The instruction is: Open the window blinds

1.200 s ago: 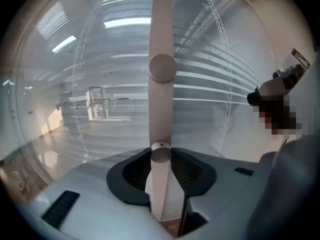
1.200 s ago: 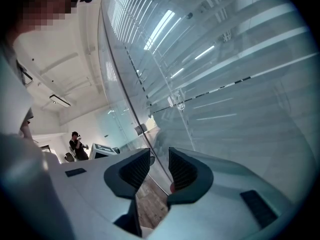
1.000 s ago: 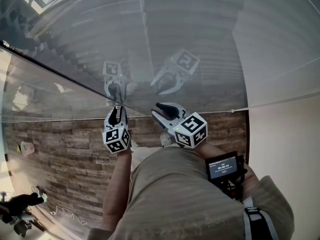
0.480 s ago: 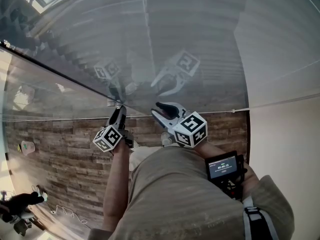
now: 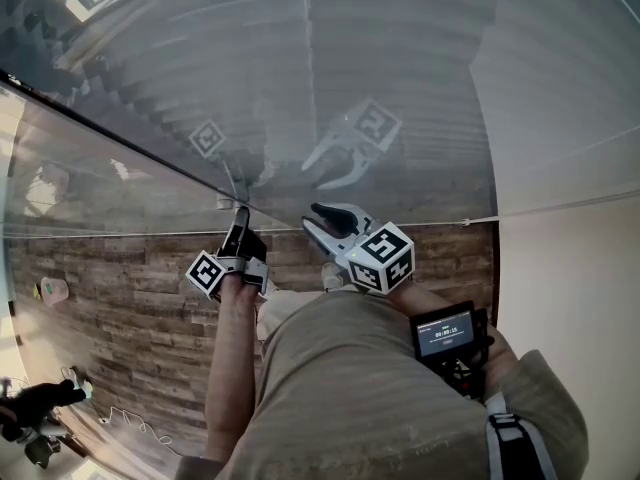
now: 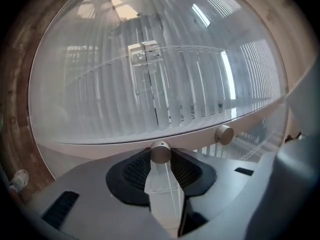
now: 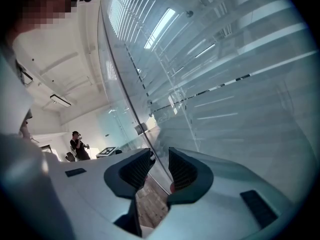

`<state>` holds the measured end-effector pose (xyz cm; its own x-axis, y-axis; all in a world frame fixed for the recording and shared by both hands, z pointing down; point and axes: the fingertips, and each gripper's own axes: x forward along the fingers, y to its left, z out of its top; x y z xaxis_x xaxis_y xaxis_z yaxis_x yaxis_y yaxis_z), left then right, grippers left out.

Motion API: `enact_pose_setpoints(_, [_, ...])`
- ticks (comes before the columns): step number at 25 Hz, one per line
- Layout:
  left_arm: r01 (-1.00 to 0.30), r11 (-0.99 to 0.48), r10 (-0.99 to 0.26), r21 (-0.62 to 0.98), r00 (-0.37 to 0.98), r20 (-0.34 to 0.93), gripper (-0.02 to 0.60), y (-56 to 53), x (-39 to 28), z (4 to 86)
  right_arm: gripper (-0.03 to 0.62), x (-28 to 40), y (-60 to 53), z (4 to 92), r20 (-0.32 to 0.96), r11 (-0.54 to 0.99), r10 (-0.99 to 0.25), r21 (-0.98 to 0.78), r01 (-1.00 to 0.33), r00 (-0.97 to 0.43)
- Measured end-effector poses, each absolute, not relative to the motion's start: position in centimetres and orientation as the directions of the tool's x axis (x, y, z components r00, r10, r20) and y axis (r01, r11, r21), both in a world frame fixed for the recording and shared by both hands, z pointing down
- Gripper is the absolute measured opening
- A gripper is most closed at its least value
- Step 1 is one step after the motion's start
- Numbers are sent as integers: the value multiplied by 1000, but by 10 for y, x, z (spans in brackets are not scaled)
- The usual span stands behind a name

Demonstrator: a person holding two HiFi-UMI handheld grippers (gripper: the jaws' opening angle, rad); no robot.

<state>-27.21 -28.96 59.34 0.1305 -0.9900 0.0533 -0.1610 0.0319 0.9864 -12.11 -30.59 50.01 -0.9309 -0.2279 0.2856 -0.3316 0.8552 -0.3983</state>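
Blinds (image 5: 400, 58) hang behind the glass wall (image 5: 120, 188), right in front of the person. Left tongs (image 5: 238, 230) pinch a small round knob (image 6: 160, 152) on the glass. Right tongs (image 5: 312, 218) stand spread and empty just beside. The smooth knob may slip in the pads if the wrist twists off-axis, leaving the slats unturned.

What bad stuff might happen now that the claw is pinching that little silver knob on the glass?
The left claw pinches the small round silver knob only with its tips, so it might slip off if twisted. The open right claw hangs near the clear glass wall, so a bump might scratch it.
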Motion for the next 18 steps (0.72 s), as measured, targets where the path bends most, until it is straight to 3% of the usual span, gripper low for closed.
enact_pose_setpoints(2, [-187,17,-990,982,133,43,134,-291,-271,591,109,-121,-306,500,285,854,-228,-400,-332,-931])
enact_pose_setpoints(4, [-328,39,-986,944,138,89,143,-291,-270,590,109,-121,-305,500,284,854,-227,-401,-331,-931])
enact_pose_setpoints(5, [-433,69,-980,899,138,142,180,-289,-270,594,109,-121,-305,500,284,855,-227,-401,-330,-932])
enact_pose_setpoints(8, [-793,133,-944,594,80,319,223,-281,-271,600,109,-120,-305,500,280,853,-229,-403,-331,-932])
enact_pose_setpoints(10, [-937,114,-929,331,18,370,225,-279,-270,594,109,-120,-306,500,278,851,-233,-405,-333,-932])
enact_pose_setpoints(14, [-998,54,-913,33,-36,405,224,-285,-263,586,109,-118,-306,502,277,846,-237,-412,-338,-931])
enact_pose_setpoints(18, [-997,69,-895,-23,-72,440,216,-290,-267,593,109,-118,-305,502,274,847,-236,-412,-336,-932])
